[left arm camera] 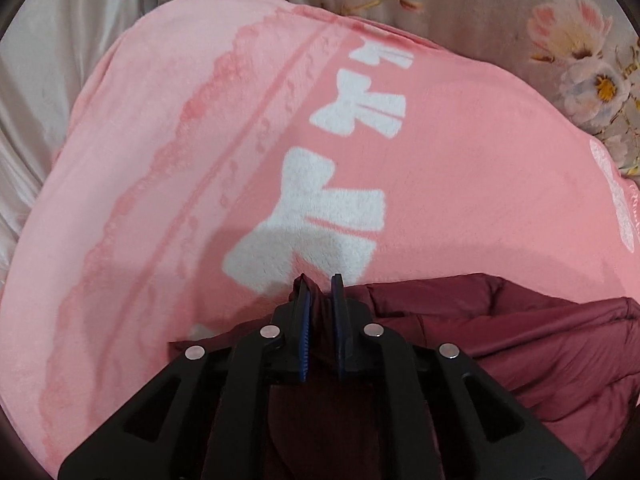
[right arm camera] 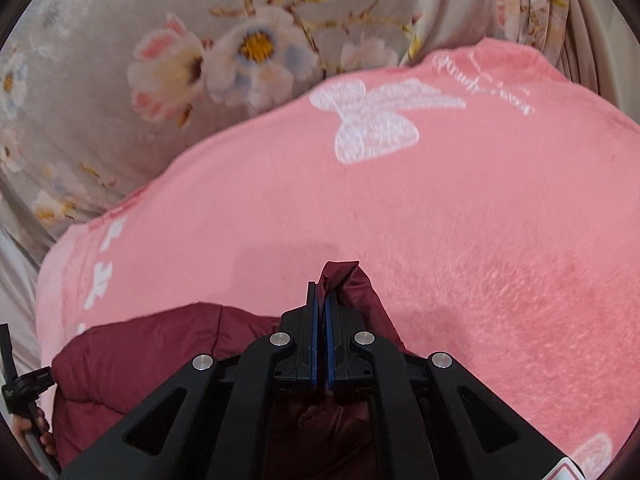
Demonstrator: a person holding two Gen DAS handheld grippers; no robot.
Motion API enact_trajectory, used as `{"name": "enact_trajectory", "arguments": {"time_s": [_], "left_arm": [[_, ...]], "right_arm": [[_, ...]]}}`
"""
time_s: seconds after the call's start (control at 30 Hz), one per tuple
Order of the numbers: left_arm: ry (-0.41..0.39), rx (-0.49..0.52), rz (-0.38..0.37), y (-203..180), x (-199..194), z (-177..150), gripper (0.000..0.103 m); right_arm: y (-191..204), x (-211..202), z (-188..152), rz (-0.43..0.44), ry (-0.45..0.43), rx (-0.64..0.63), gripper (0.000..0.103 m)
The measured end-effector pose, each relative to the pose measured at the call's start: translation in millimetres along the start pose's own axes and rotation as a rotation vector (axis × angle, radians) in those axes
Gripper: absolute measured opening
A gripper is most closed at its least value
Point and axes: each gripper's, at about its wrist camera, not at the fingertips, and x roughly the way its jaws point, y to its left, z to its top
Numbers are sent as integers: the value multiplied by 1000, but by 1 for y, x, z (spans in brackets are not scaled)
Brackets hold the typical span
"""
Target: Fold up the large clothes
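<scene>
A dark maroon padded jacket (left arm camera: 520, 336) lies along the near edge of a pink blanket (left arm camera: 460, 184). My left gripper (left arm camera: 320, 280) is shut on a fold of the jacket's fabric, which shows between the blue pads. In the right wrist view the jacket (right arm camera: 152, 344) spreads to the left, and my right gripper (right arm camera: 321, 292) is shut on a raised corner of the jacket (right arm camera: 352, 280) over the pink blanket (right arm camera: 460, 220). The other gripper (right arm camera: 20, 384) shows at the far left edge of the right wrist view.
The pink blanket has white bow prints (left arm camera: 320, 220) and a darker lace-pattern stripe (left arm camera: 180, 152). Under it lies a grey floral bedsheet (right arm camera: 140, 80), which also shows in the left wrist view (left arm camera: 580, 40). Pale plain fabric (left arm camera: 48, 80) lies at the left.
</scene>
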Motion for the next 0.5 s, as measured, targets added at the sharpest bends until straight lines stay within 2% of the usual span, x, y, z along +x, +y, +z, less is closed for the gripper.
{"name": "enact_trajectory", "arguments": {"time_s": [0.17,0.23,0.27,0.3,0.33,0.37,0.4,0.43,0.5], "left_arm": [[-30,-16,-34,3,4,-5,16],[-29,-28,-61,8,0,-4,19],[-37,-36,-69,12,-5,-3,25],[-48,-40,-64,15,-10,-2,34],[-82,-43,-21,19,-22,-1,59],[-133,-41,11,24,-37,-2,73],[-171,-33,19,27,-48,-1,73],[-208,-6,18,29,-66,-2,73],[-215,16,13,28,-83,-1,73]], "right_arm": [[-8,13,-2,26,48,34,4],[-12,7,0,53,43,51,9],[-15,0,2,63,33,63,11],[-18,-11,3,67,7,76,20],[-21,-25,4,61,-34,88,35],[-23,-44,4,51,-96,95,42],[-21,-57,4,47,-130,85,46],[-16,-68,5,48,-148,58,46],[5,-82,3,69,-161,-24,46]]}}
